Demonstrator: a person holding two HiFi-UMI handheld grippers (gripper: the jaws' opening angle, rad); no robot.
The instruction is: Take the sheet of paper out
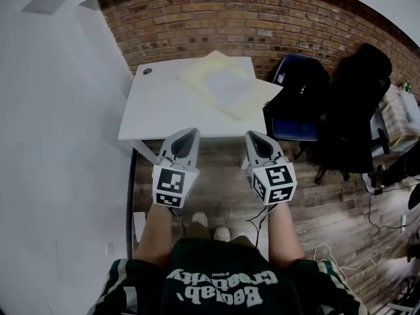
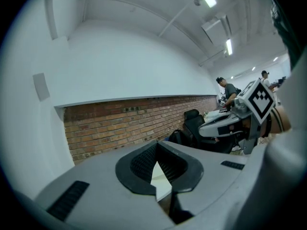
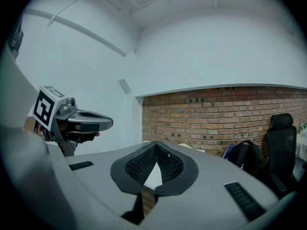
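Note:
A pale yellow folder or envelope with a sheet of paper (image 1: 226, 84) lies on the white table (image 1: 157, 110), reaching over its right edge. My left gripper (image 1: 186, 135) and right gripper (image 1: 254, 136) are both shut and empty, held side by side at the table's near edge, short of the paper. In the left gripper view the left gripper (image 2: 157, 150) points level at the table, with the right gripper (image 2: 230, 121) beside it. The right gripper (image 3: 156, 150) in its own view shows the left gripper (image 3: 84, 121) at its left.
A brick wall (image 1: 262, 18) runs behind the table. To the right stand a blue backpack (image 1: 298, 97) and a black office chair (image 1: 357, 104). Cables (image 1: 380, 228) lie on the wooden floor. A white wall (image 1: 52, 143) is at the left. People stand far off in the left gripper view.

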